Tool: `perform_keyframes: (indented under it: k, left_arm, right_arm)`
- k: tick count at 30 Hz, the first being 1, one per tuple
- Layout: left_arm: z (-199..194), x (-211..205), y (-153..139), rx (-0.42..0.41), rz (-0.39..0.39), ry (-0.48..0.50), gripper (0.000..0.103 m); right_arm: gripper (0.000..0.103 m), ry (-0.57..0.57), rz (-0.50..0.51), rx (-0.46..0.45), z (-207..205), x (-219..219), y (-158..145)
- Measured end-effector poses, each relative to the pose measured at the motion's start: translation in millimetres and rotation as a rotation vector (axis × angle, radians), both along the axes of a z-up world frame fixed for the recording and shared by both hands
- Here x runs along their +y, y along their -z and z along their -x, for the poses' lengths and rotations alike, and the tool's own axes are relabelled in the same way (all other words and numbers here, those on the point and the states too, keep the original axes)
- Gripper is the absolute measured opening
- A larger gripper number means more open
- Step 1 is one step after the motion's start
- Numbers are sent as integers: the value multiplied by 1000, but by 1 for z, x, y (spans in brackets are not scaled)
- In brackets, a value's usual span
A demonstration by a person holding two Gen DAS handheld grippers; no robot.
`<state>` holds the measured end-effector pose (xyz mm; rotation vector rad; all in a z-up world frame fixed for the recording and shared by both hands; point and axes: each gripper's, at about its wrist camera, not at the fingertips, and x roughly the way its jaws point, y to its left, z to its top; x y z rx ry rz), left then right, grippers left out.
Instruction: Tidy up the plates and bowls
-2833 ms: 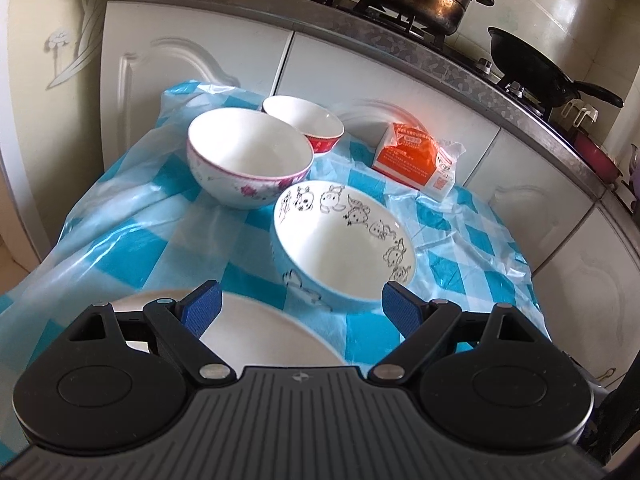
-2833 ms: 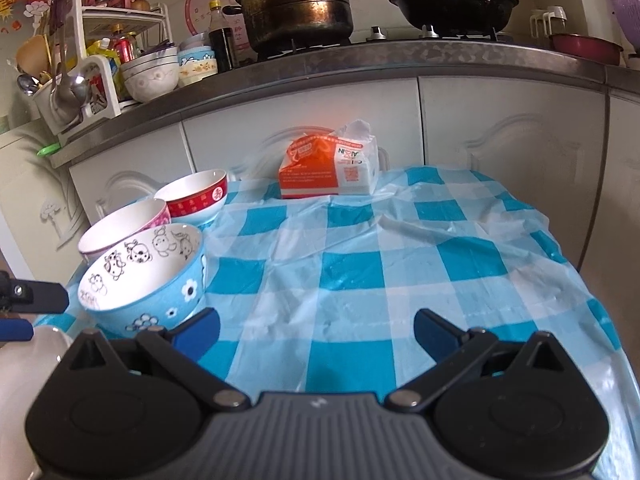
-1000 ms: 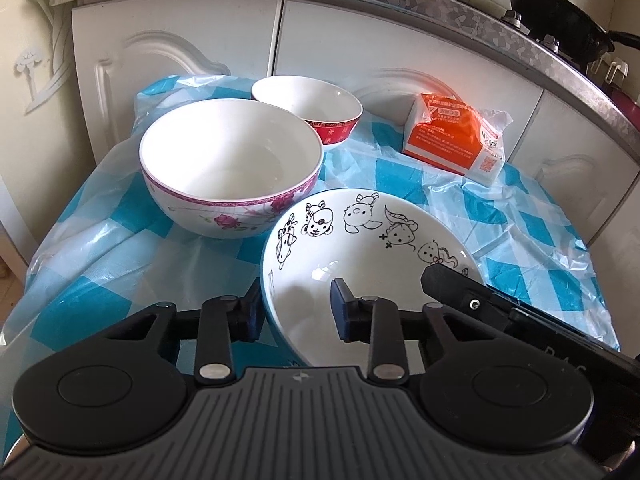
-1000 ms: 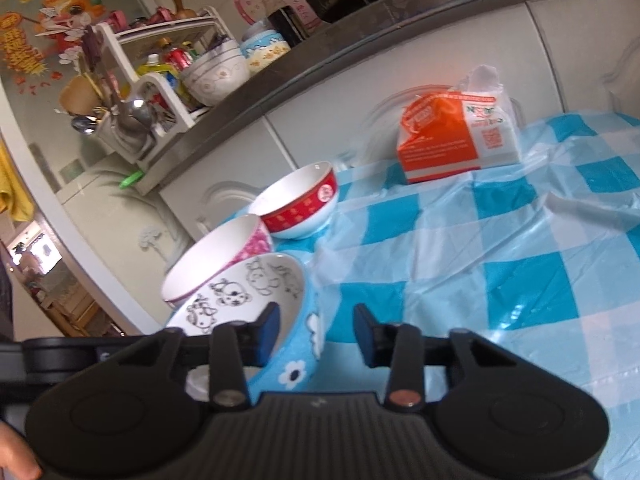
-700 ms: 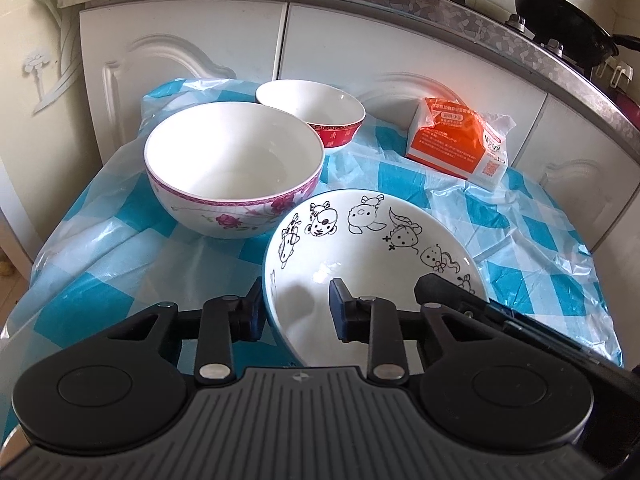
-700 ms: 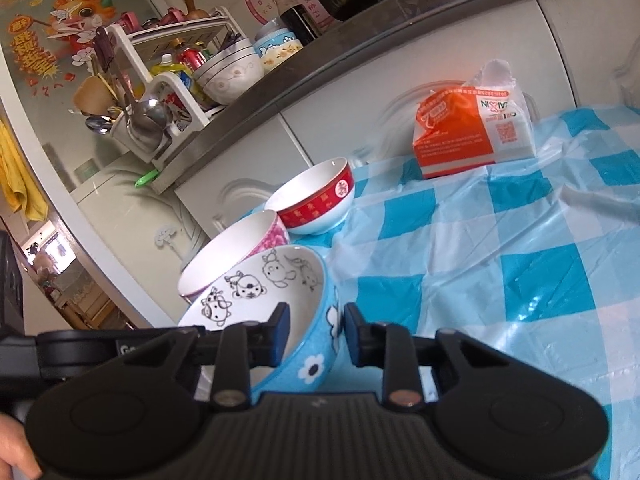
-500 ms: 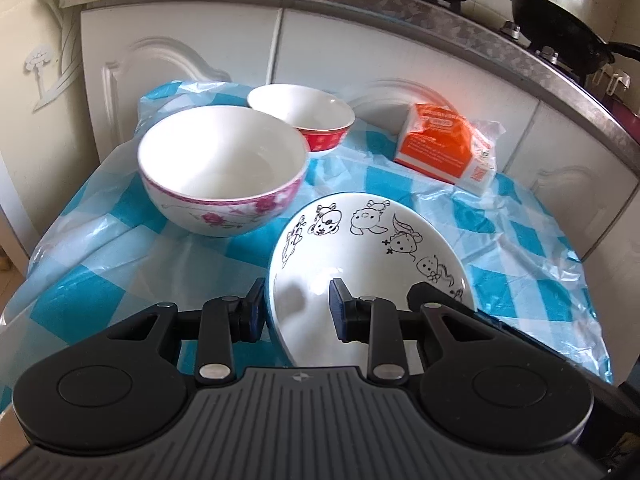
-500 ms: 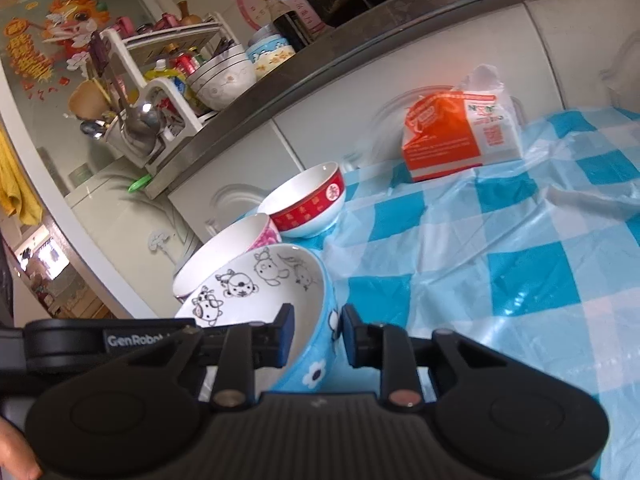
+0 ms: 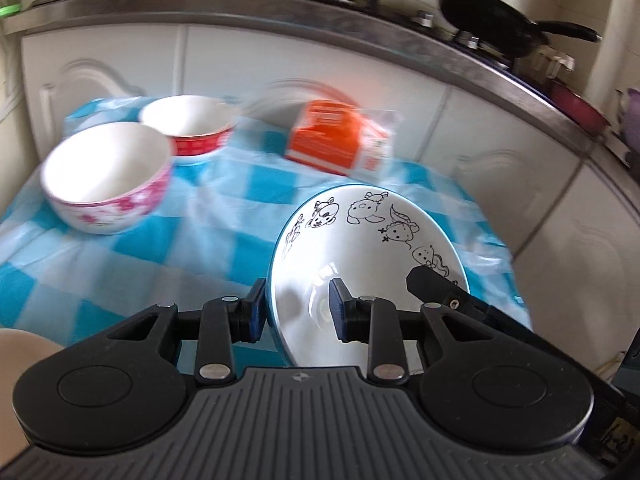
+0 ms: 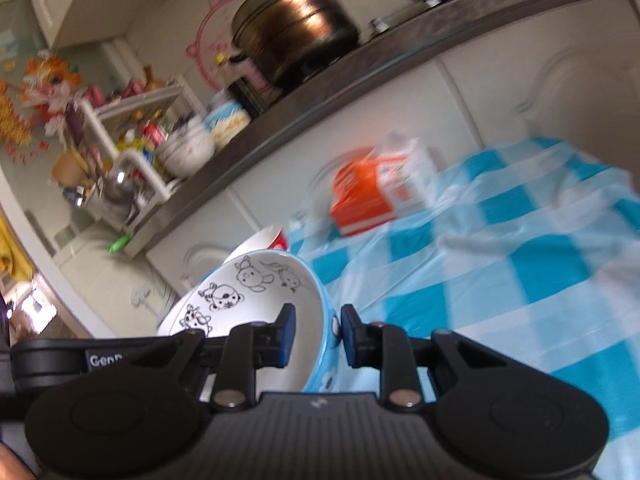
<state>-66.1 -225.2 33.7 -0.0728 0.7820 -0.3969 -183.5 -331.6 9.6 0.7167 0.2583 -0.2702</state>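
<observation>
R gripper [image 10: 318, 336] jaws clamped on cartoon bowl [image 10: 256, 300] rim

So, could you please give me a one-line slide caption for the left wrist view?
Left claw and right claw grip the cartoon-animal bowl by its rim, tilted above the blue checked tablecloth.

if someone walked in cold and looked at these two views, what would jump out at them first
The blue bowl with cartoon animals sits front and centre, clamped on opposite rims by the left gripper and the right gripper, and appears tilted above the blue checked tablecloth. Behind it to the left stand a pink-flowered bowl and a red bowl, with an orange packet against the cabinets.
</observation>
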Motion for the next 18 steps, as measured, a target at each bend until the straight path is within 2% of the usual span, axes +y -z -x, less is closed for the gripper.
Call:
perform_keyframes:
  k: [8,18]
  left_arm:
    - [18,-63,3,16,31,90,34]
    - [19,-100,33,92,0,129,33]
  right_arm:
    - [24,131,-42,-39,55,-37,1]
    - [24,223,-106,-21,87,-67,23]
